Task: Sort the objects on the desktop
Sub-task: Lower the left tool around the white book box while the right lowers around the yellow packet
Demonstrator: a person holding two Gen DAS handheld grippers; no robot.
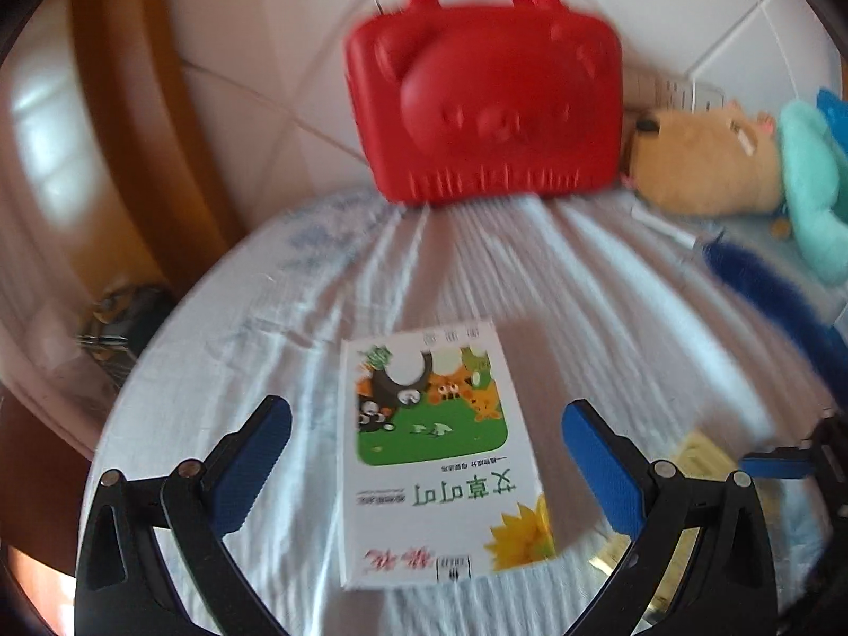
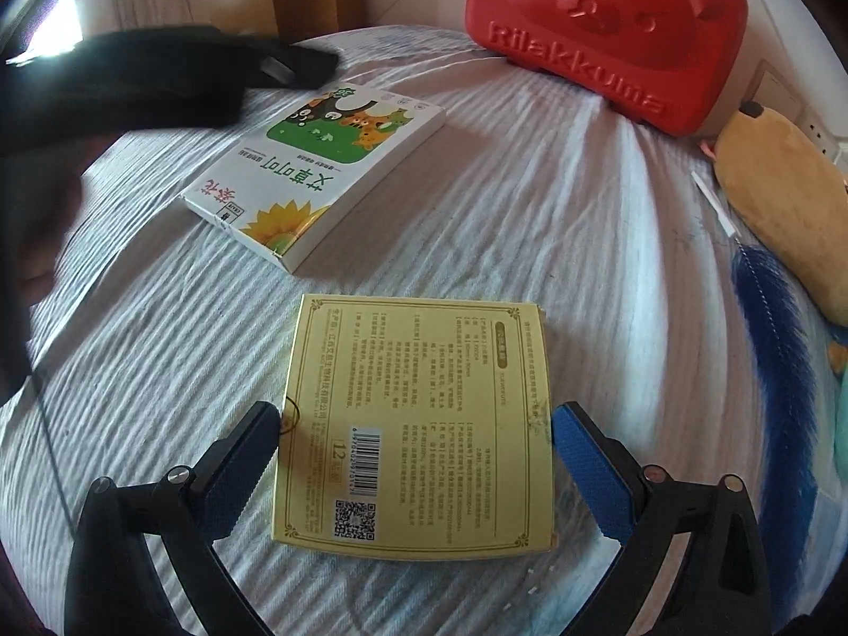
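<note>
Two flat boxes lie on the white ribbed cloth (image 2: pixel 477 222) of the round table. The yellow box (image 2: pixel 418 424) sits near the front edge, between my right gripper (image 2: pixel 416 448) fingers, which are spread just outside its sides. The white box (image 1: pixel 440 456) lies further in, between my left gripper (image 1: pixel 426 437) fingers, spread wide and apart from it. At the far edge stands a red case (image 1: pixel 485 100), a plush toy (image 1: pixel 705 159) beside it.
</note>
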